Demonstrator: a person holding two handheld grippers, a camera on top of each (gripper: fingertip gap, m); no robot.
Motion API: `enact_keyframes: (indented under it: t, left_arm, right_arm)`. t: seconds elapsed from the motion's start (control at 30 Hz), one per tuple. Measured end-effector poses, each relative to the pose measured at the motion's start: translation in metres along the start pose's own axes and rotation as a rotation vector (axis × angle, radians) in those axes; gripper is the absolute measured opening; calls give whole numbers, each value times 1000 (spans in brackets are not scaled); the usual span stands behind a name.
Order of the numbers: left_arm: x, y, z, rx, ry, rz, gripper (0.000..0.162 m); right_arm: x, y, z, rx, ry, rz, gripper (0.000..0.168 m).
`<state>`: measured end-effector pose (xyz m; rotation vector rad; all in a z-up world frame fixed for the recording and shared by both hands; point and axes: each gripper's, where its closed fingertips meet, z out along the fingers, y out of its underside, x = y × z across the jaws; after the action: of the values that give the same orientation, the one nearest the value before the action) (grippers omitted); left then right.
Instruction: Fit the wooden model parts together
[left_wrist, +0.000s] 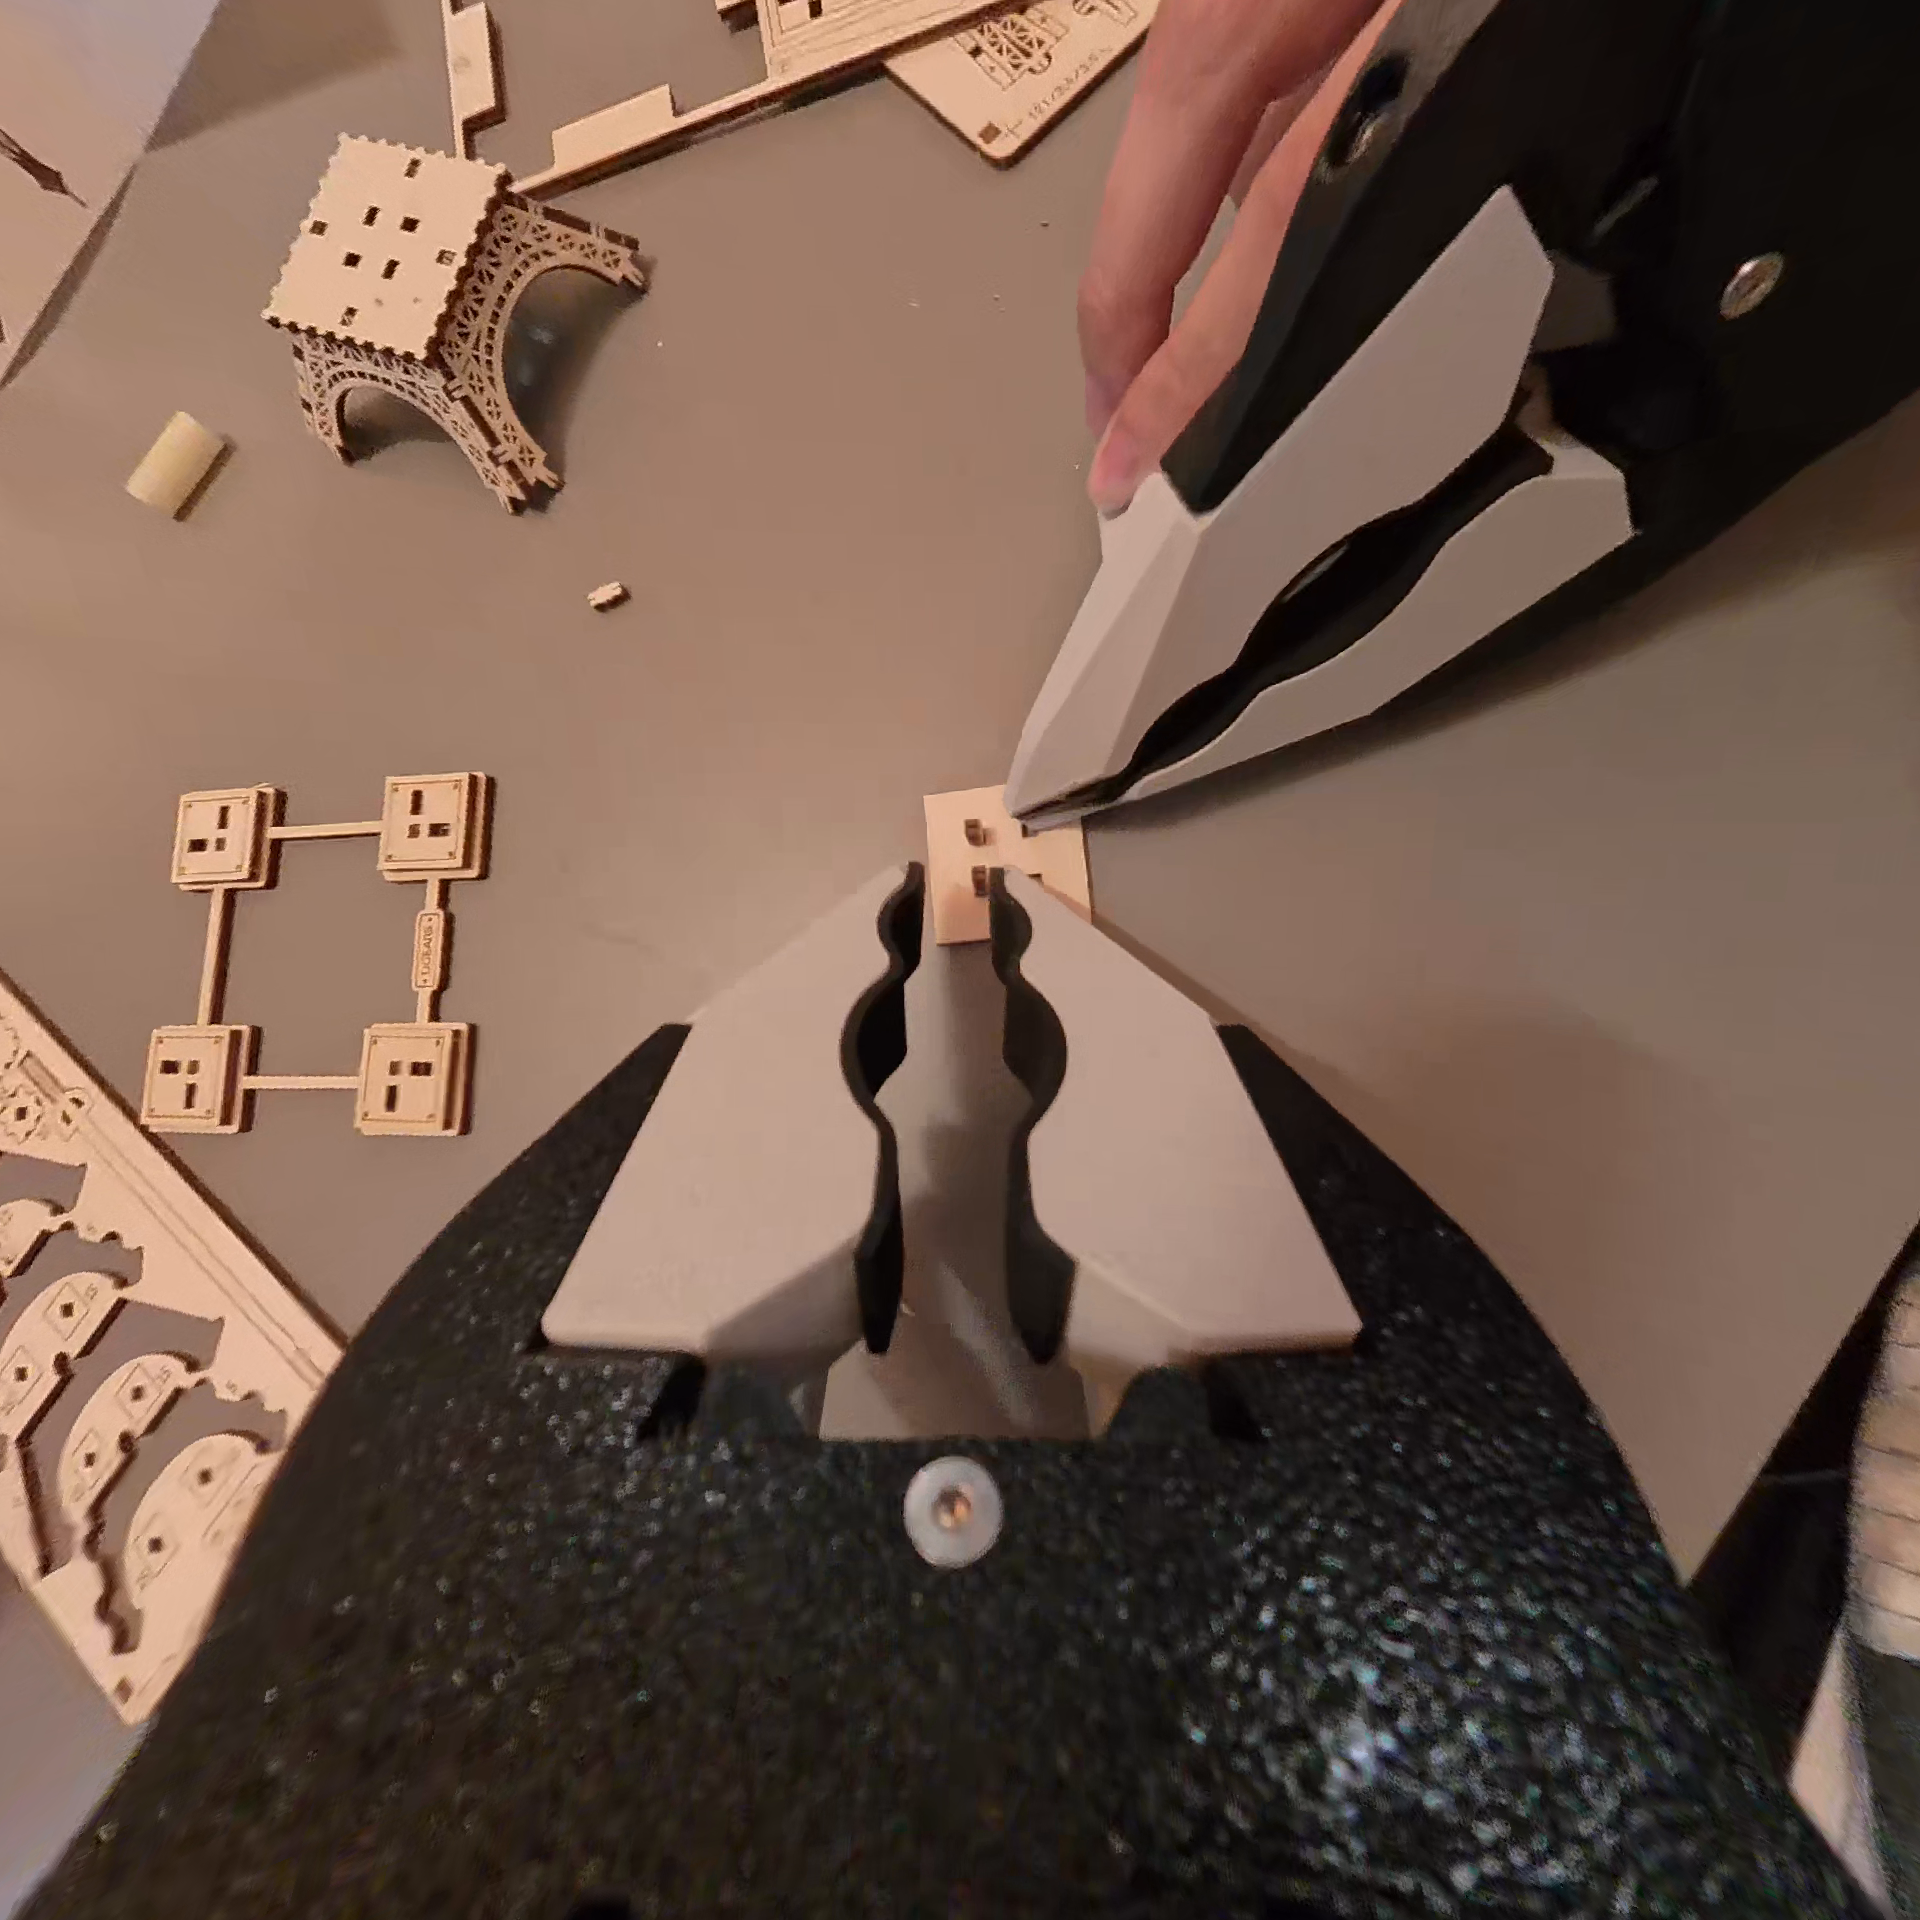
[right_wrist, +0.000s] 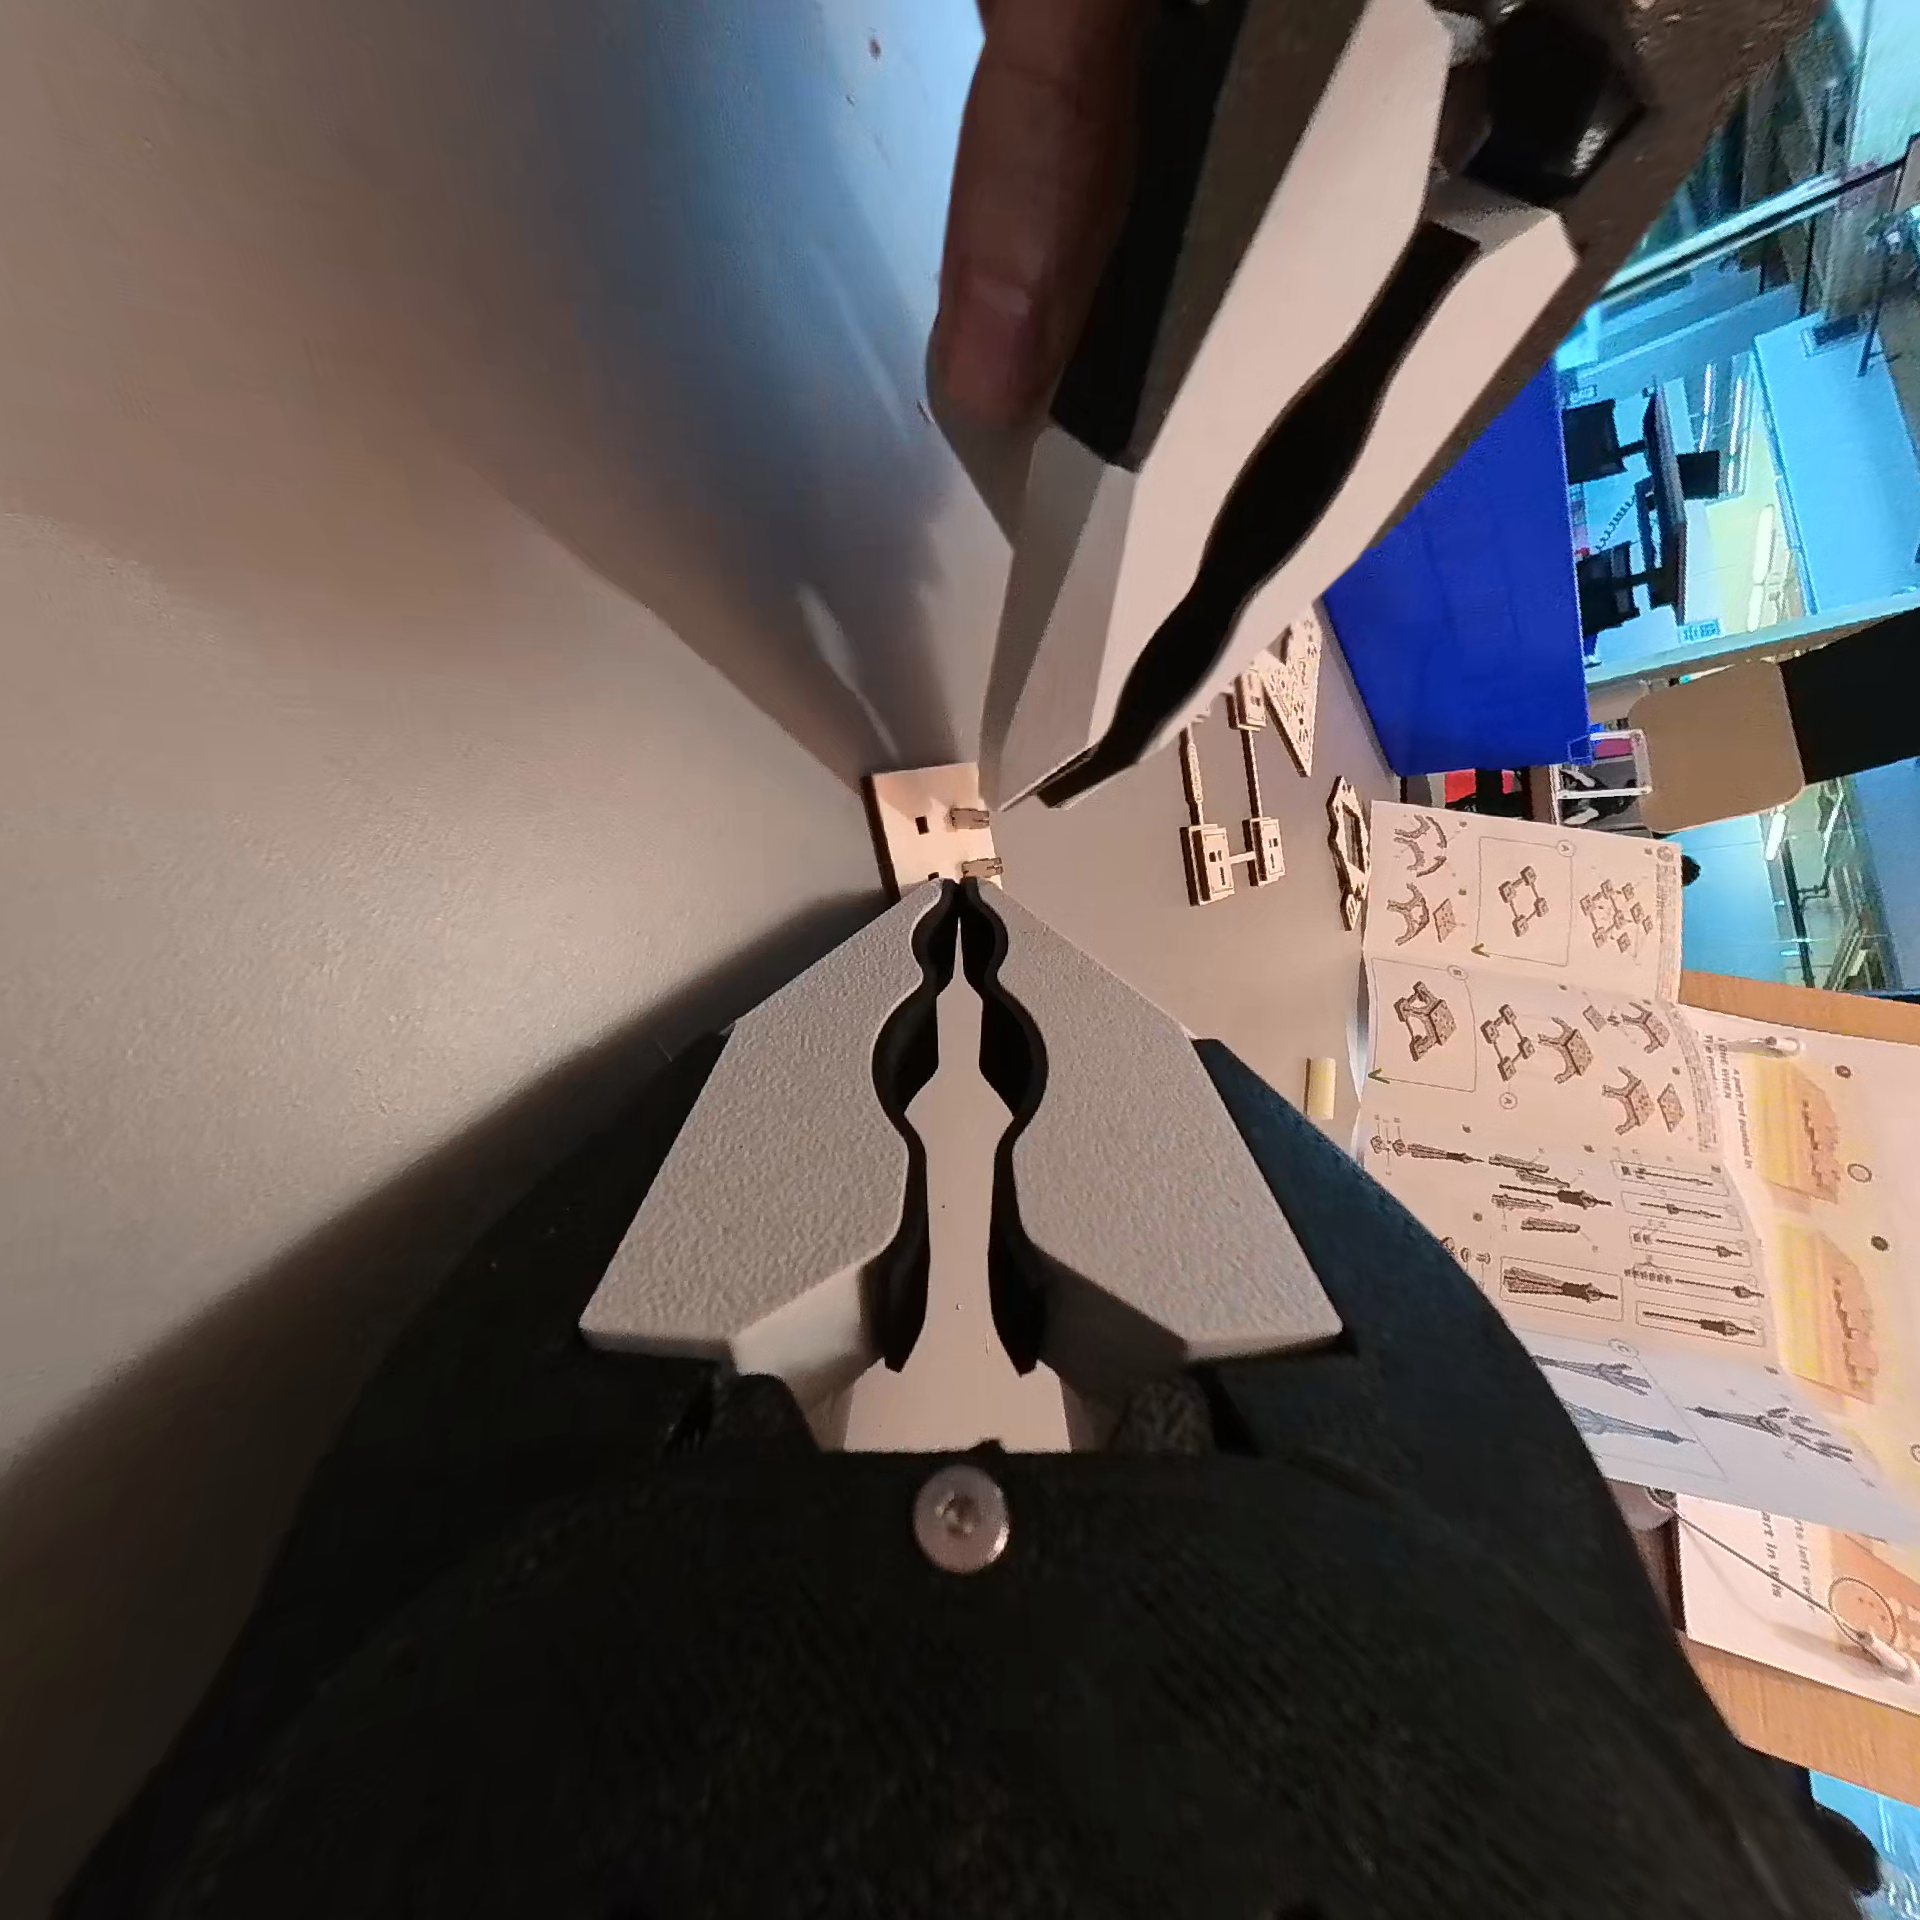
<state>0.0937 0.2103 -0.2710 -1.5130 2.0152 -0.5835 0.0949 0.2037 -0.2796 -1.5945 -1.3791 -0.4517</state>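
Observation:
A small square wooden plate (left_wrist: 948, 844) lies flat on the grey table (left_wrist: 831, 623), with two short pegs standing in it and an empty slot. My left gripper (left_wrist: 956, 878) is slightly open; its tips straddle the plate's near corner, with one peg (left_wrist: 980, 879) beside the right finger. My right gripper (left_wrist: 1023, 821) comes in from the upper right, shut, with its tip touching the plate's far edge by the slot. In the right wrist view, the right gripper (right_wrist: 958, 888) is shut at the plate's (right_wrist: 909, 847) edge, and the left gripper (right_wrist: 1023, 800) reaches in from above.
A wooden tower base (left_wrist: 436, 312), a square frame with corner blocks (left_wrist: 312, 956), a pale cylinder (left_wrist: 177, 462) and a loose peg (left_wrist: 609, 595) lie to the left. Part sheets (left_wrist: 114, 1299) lie at the table edges. Instruction sheets (right_wrist: 1538, 1143) lie beyond. A person's fingers (left_wrist: 1153, 312) hold the right gripper. The grippers are tip to tip, or close to it.

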Motion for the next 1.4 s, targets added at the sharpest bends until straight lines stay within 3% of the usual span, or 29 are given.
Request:
enact_keyframes:
  t: [0.43, 1.4]
  left_arm:
    - [4, 1, 5, 64, 32, -19, 0]
    - [3, 4, 6, 157, 13, 41, 0]
  right_arm:
    - [0, 2, -3, -6, -1, 4, 0]
    - [0, 6, -9, -28, -22, 66, 0]
